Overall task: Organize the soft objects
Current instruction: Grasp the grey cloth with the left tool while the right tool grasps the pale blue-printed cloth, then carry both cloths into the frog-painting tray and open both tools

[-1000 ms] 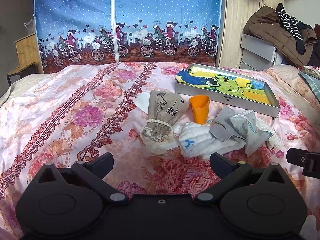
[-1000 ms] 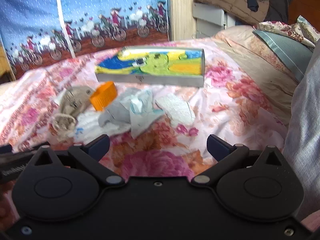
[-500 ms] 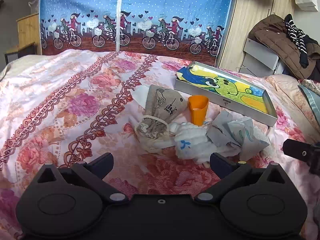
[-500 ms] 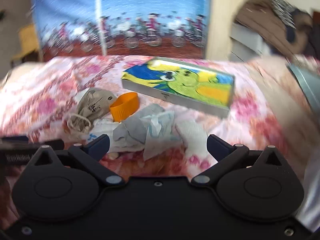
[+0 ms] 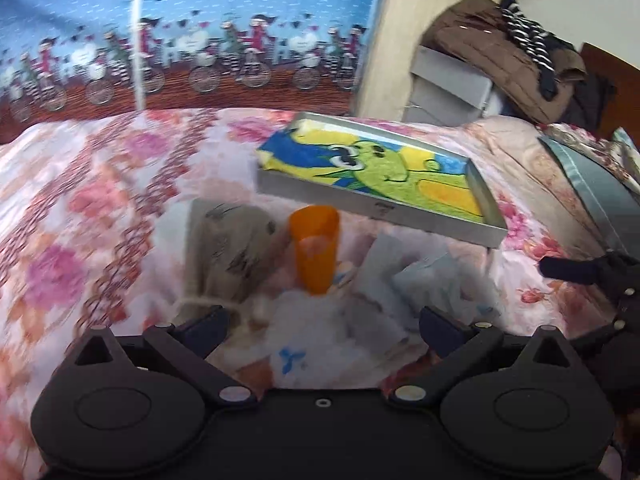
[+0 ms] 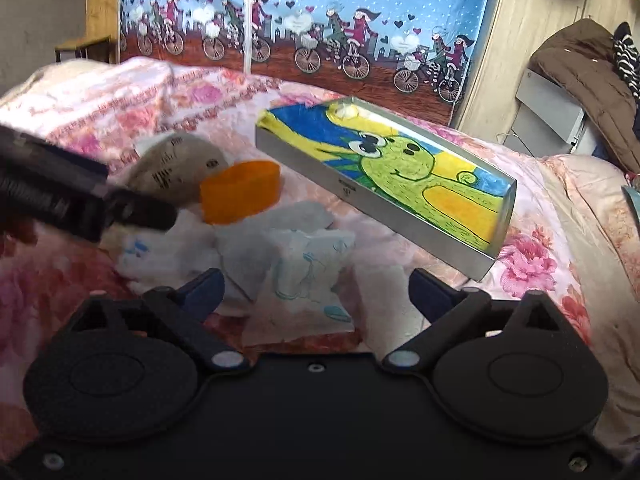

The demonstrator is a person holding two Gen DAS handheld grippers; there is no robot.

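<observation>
A pile of soft things lies on the flowered bedspread (image 5: 100, 208). My left gripper (image 5: 324, 328) is open, low over a white cloth with a blue mark (image 5: 304, 344). Beyond it stand an orange cup (image 5: 314, 248) and a beige drawstring bag (image 5: 228, 248). My right gripper (image 6: 318, 292) has its jaws closing, with a white-and-blue printed pouch (image 6: 308, 276) between them; the pads do not touch it. A grey cloth (image 6: 272, 232) lies just behind the pouch. A left finger (image 6: 120, 208) reaches in from the left.
A grey tray (image 5: 380, 206) lined with a frog picture sits behind the pile. A pale lacy cloth (image 6: 380, 292) lies right of the pouch. Jackets (image 6: 588, 72) are heaped at the back right, and a blue bicycle-print curtain (image 6: 304, 12) closes the far side.
Both grippers have come forward to the pile. The left one now hangs over the white cloth, the right one has rolled and now straddles the printed pouch, its jaws slightly narrower.
</observation>
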